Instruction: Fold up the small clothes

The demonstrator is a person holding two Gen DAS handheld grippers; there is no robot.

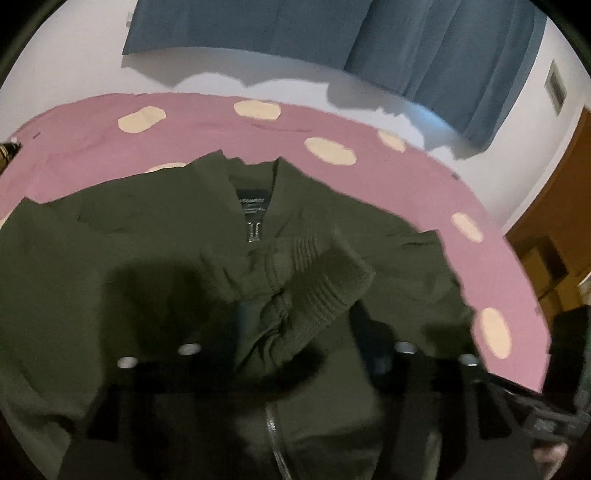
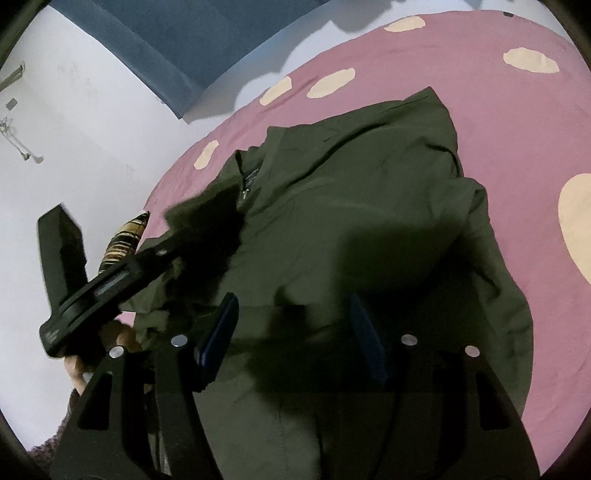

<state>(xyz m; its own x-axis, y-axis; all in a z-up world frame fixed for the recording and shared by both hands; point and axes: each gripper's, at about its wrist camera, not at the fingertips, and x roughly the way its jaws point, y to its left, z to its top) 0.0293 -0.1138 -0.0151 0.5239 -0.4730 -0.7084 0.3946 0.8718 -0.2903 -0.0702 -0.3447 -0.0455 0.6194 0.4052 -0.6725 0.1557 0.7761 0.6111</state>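
Note:
A dark olive zip jacket (image 1: pixel 147 240) lies front up on a pink bedspread (image 1: pixel 92 136) with cream spots. My left gripper (image 1: pixel 295 310) is shut on the jacket's ribbed sleeve cuff (image 1: pixel 325 280) and holds it over the chest, below the collar label. In the right wrist view the left gripper (image 2: pixel 173 236) shows from the side with the cuff bunched at its tip. My right gripper (image 2: pixel 291 314) is open and empty, its blue pads (image 2: pixel 218 332) spread above the jacket's body (image 2: pixel 351 184).
A white wall (image 1: pixel 258 74) with a blue curtain (image 1: pixel 332 33) lies behind the bed. A striped object (image 2: pixel 122 243) sits at the bed's left edge. A brown door and dark furniture (image 1: pixel 546 258) stand to the right.

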